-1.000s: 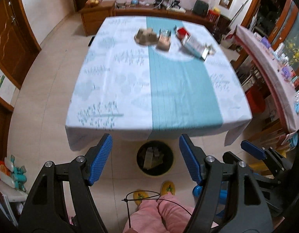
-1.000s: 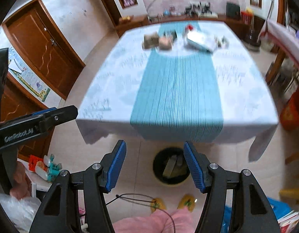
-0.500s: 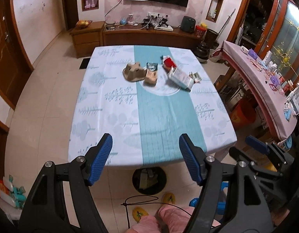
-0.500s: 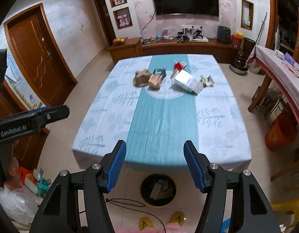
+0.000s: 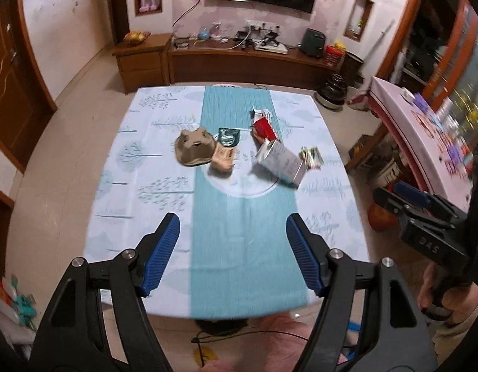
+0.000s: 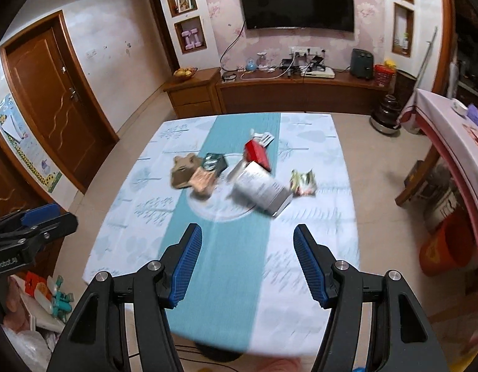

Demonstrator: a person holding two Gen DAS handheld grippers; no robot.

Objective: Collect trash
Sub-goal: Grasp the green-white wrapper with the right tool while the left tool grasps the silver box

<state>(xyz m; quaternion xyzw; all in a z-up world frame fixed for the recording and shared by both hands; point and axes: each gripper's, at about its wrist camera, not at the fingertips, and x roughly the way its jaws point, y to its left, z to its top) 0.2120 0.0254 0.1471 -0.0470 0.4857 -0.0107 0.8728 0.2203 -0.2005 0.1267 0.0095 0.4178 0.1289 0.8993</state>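
Several pieces of trash lie in the far middle of the table [image 5: 145,232]: a brown egg carton [image 5: 194,148] [image 6: 183,170], a tan packet [image 5: 222,159], a dark green packet [image 5: 228,136], a red box [image 5: 265,128] [image 6: 256,155], a white carton [image 5: 282,164] [image 6: 262,190] and a crumpled wrapper [image 5: 311,156] [image 6: 303,183]. My left gripper [image 5: 232,248] is open and empty above the near half of the table. My right gripper [image 6: 248,260] is open and empty, also short of the trash. A black bin [image 5: 221,325] [image 6: 218,355] peeks out under the near table edge.
A TV cabinet [image 6: 301,90] stands behind the table. A second table with a pink cloth [image 5: 418,136] and an orange bucket [image 6: 446,248] are at the right. A wooden door [image 6: 52,99] is at the left. The right gripper's body [image 5: 425,217] shows in the left wrist view.
Both grippers have risen and tilted up from over the floor bin to above the table's near half. Both stay open and empty.
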